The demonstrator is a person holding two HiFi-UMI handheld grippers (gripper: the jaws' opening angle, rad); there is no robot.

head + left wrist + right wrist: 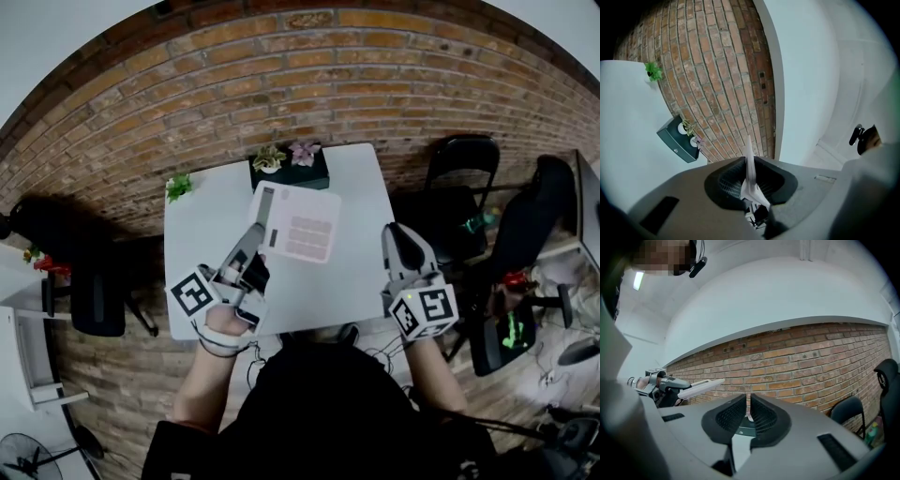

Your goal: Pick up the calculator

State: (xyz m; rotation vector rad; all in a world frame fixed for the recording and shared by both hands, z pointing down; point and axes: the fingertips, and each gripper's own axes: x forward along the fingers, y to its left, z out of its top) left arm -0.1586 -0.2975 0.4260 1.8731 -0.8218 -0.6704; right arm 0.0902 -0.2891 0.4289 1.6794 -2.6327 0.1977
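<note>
**Calculator point(302, 225) pinched at one corner by the left gripper point(255, 246)**

In the head view the calculator is over the middle of the white desk point(202, 234), keys facing up. Its longer side seems to run from 9 to 3 o'clock, with the dark display strip at the 9 o'clock end. The left gripper has the calculator's 7 o'clock corner clamped between its jaws. The left hand point(223, 323) reaches in from 6 o'clock, and its gripper points toward 1 o'clock.

The right gripper point(400, 234) is at 3 o'clock from the calculator, well apart from it, near the desk's right edge. It points toward 12 o'clock. Its jaws are nearly together, with only a thin slit between them and nothing in it.

The left gripper view adds what the head view cannot show. There the calculator is edge on, a thin white blade upright between the pads, and both pads press on it. Past the jaws, at 10 o'clock, are a dark planter box point(677, 139) and, farther off, a small green plant point(654, 71), both on the desk. The brick wall point(726, 79) is behind them.

The right gripper view shows the calculator from the side, at 9 o'clock. It is a slim slab sticking out of the left gripper against the brick wall. Its free end is a little higher than the held end. A black chair point(847, 409) shows at 4 o'clock.
</note>
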